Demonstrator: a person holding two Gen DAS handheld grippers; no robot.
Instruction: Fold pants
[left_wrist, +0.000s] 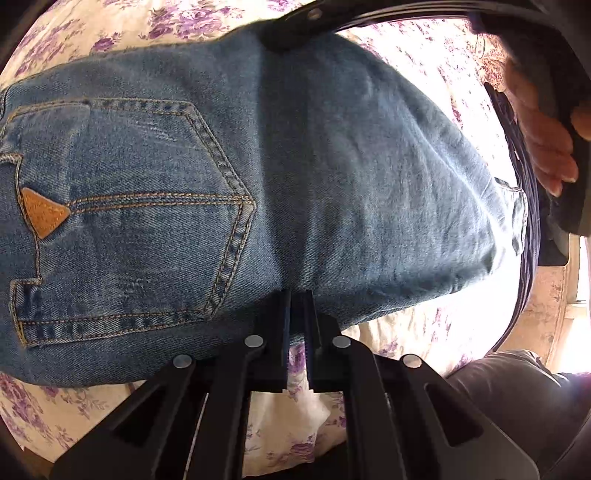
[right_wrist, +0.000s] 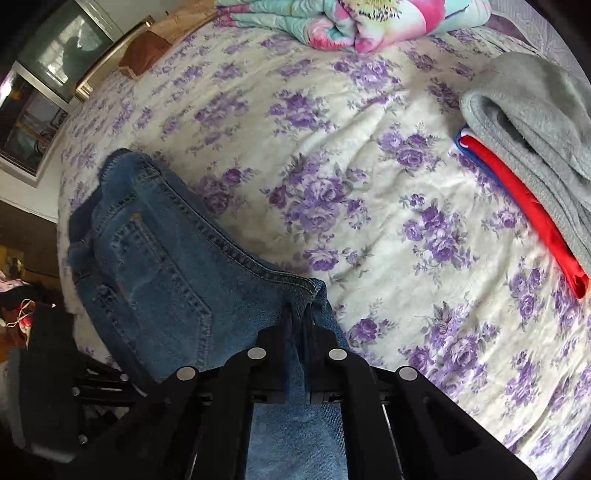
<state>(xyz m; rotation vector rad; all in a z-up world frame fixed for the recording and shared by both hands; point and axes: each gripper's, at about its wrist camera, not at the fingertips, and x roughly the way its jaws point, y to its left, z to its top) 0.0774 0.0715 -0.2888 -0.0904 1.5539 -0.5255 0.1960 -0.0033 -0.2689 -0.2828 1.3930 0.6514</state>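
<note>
A cream bedspread printed with purple roses (right_wrist: 369, 155) covers the bed. Near its right edge lies a folded grey fleece garment (right_wrist: 535, 122), resting on a folded red satin cloth with a blue and white trim (right_wrist: 524, 199) that shows along its lower side. At the far edge sits a bundled quilt in mint, pink and yellow florals (right_wrist: 351, 22). Beyond the bed's far left corner stands a glass-fronted cabinet (right_wrist: 48, 74), with a brown cloth (right_wrist: 144, 51) beside it

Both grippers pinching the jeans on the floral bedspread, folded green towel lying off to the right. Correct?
One error: the folded towel is grey, not green, per the right wrist view, lying on something red. Both the left gripper and right gripper do pinch the jeans over the floral bedspread.
</note>
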